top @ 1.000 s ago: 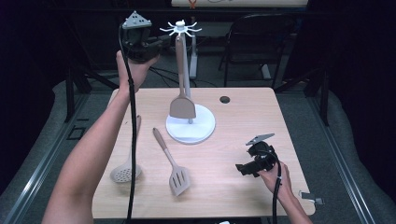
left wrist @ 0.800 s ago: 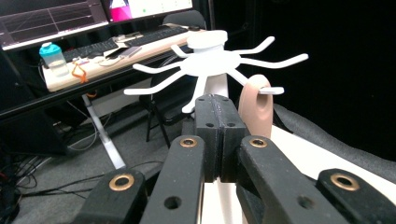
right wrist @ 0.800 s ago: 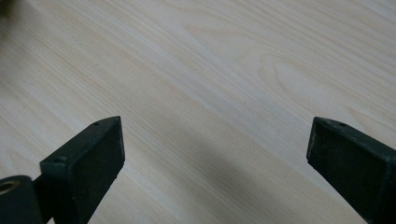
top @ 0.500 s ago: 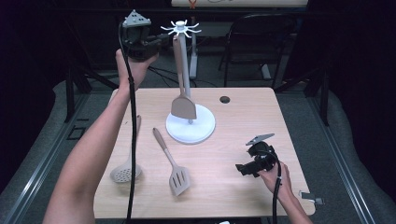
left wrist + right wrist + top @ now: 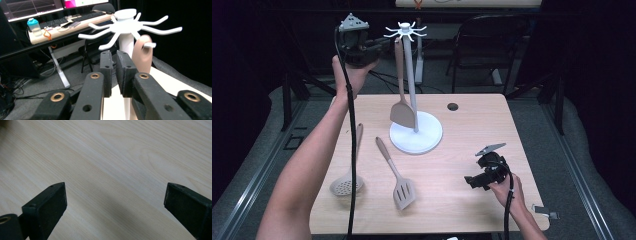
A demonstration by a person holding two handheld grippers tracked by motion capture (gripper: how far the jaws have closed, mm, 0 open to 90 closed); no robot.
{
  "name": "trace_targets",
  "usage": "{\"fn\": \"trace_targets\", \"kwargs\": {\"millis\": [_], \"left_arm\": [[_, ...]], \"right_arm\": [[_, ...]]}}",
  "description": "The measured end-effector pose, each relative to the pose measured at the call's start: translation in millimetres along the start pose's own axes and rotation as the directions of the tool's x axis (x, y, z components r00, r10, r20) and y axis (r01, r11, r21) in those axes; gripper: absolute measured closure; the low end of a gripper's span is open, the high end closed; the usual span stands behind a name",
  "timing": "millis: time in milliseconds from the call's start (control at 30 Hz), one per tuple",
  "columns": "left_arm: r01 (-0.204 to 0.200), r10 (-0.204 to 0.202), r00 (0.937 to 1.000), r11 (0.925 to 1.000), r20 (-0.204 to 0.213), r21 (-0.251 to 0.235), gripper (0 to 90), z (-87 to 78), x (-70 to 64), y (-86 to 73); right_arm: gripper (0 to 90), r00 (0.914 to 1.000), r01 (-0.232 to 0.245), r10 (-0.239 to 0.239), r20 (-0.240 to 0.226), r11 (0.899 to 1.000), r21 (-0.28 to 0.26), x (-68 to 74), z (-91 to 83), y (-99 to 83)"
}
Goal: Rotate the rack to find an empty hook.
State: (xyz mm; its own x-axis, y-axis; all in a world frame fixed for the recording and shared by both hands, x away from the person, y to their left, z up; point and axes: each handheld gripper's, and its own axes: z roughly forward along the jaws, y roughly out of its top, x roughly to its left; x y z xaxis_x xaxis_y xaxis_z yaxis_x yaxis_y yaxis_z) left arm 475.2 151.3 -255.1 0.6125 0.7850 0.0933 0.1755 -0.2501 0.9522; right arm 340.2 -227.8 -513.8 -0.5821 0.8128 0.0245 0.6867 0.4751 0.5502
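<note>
A white utensil rack (image 5: 411, 75) stands mid-table on a round base, with hooks spreading from its top (image 5: 125, 23). From one hook hangs a tan solid spatula (image 5: 402, 112); its handle end (image 5: 142, 56) sits on the hook just past my left jaws. My left gripper (image 5: 382, 45) is raised beside the rack top, and its jaws (image 5: 116, 72) are shut with nothing between them. A tan skimmer (image 5: 347, 184) and a slotted spatula (image 5: 401, 190) lie flat at the front left. My right gripper (image 5: 472, 181) rests low at the front right, open (image 5: 115, 200) over bare wood.
The wooden table (image 5: 472, 125) has a small dark grommet hole (image 5: 452, 106) behind the rack. A black chair (image 5: 492, 45) stands beyond the far edge. A desk with monitors, a keyboard and a bottle (image 5: 33, 26) lies farther back.
</note>
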Motion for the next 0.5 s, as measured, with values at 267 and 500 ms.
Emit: {"fn": "trace_targets", "kwargs": {"millis": [267, 500], "left_arm": [[0.053, -0.052, 0.9985, 0.9971, -0.017, 0.055, 53.7, -10.4, 10.5, -17.2], [0.067, -0.067, 0.9977, 0.9906, 0.002, 0.119, 33.4, -16.2, 15.1, -39.9]], "right_arm": [[4.2, 0.9999, 0.008, -0.008, -0.007, 1.000, -0.002, 1.3, 0.5, 0.8], [4.2, 0.9999, 0.009, -0.008, -0.014, 1.000, 0.002, 3.1, 2.6, 1.0]]}}
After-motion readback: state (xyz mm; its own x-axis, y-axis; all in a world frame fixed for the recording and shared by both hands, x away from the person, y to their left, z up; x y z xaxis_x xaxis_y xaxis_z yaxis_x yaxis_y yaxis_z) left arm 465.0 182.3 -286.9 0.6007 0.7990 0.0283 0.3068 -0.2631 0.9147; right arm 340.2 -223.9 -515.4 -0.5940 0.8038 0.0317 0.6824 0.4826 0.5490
